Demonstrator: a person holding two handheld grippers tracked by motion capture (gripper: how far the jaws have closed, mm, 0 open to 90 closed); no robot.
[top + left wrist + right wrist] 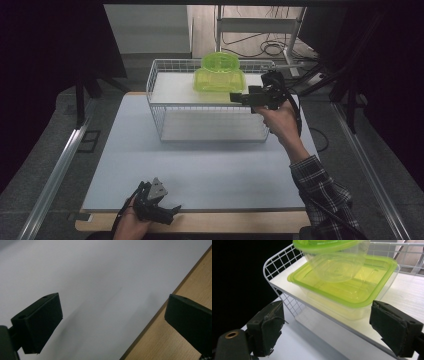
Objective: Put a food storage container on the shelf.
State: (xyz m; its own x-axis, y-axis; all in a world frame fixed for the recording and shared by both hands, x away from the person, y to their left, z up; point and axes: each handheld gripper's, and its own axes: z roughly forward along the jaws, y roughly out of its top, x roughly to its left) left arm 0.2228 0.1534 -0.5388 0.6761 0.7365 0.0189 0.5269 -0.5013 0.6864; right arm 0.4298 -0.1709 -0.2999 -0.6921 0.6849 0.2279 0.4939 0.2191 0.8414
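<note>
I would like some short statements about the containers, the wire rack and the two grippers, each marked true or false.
1. A round container sits on top of the rectangular container. True.
2. Both containers stand on the lower shelf of the wire rack. False: they are on the upper shelf.
3. The right gripper is clamped on the rectangular container. False: its jaws are open, nothing between them, just in front of it.
4. The left gripper is open above the near table edge. True.
5. The container lids are blue. False: they are green.
</note>
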